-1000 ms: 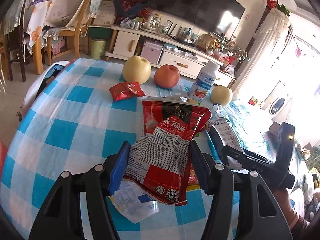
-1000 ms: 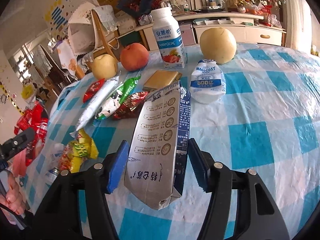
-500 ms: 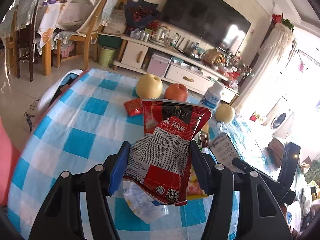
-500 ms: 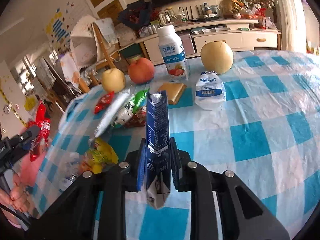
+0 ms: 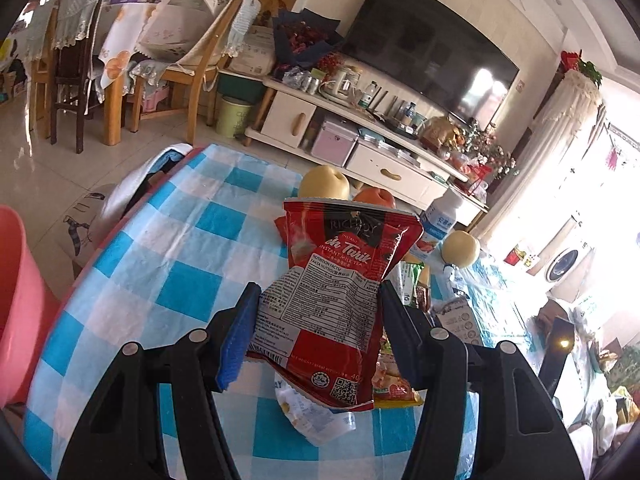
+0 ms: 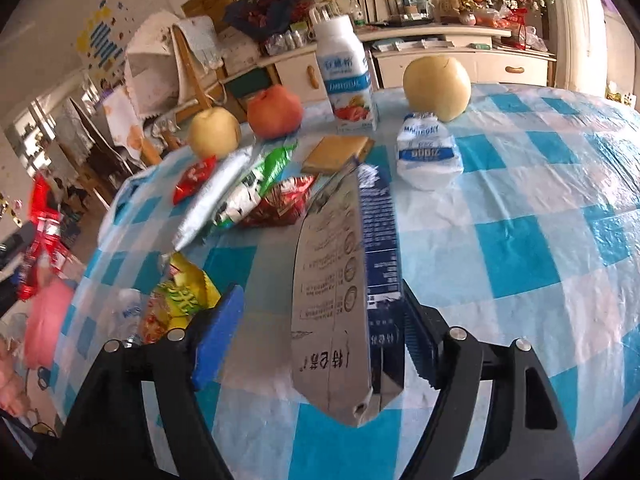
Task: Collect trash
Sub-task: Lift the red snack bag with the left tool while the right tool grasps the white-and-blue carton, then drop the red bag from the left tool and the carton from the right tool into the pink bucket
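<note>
The left claw pinches a red foil instant milk tea packet upright above the blue-and-white checked worktop. The right claw is opening, its left pad clear of the flattened silver and navy drink carton standing between its jaws. Crumpled snack wrappers lie just beyond, near a white yoghurt bottle.

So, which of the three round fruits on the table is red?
The red apple, between the pear and the milk bottle; both other fruits are pale yellow.
</note>
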A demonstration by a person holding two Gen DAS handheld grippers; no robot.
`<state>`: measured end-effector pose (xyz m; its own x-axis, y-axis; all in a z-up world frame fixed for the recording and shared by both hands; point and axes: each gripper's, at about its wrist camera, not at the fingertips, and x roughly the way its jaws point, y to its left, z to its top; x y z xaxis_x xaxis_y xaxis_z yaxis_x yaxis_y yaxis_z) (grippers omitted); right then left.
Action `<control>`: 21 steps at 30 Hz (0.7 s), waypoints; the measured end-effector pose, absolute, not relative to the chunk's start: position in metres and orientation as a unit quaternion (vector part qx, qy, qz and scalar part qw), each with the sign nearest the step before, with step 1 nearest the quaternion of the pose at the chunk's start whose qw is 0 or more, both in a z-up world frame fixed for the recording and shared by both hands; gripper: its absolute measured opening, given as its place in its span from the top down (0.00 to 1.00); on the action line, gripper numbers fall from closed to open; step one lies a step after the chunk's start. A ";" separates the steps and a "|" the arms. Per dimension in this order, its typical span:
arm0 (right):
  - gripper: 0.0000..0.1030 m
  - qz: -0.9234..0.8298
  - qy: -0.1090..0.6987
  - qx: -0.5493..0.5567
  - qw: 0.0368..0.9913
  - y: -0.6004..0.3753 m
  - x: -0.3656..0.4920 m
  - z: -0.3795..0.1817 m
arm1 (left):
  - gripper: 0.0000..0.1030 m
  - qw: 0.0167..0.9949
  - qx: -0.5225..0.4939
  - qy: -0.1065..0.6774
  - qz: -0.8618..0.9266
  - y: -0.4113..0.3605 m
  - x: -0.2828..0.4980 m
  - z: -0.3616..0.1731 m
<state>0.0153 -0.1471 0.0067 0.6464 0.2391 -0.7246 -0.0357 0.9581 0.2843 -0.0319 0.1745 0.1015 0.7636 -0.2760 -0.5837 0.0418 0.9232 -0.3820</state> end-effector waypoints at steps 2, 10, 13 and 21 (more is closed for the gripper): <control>0.23 0.065 0.421 0.113 0.897 -0.145 0.020 0.001 | 0.41 0.923 -0.173 0.333 -0.081 0.176 -0.032 0.101; 0.40 0.038 0.413 0.096 0.905 -0.145 0.028 0.000 | 0.41 0.924 -0.186 0.328 -0.069 0.185 -0.031 0.103; 0.41 0.037 0.406 0.102 0.907 -0.148 0.025 0.001 | 0.41 0.924 -0.188 0.327 -0.064 0.189 -0.031 0.104; 0.67 0.024 0.395 0.084 0.914 -0.154 0.012 0.005 | 0.41 0.924 -0.195 0.324 -0.054 0.197 -0.033 0.106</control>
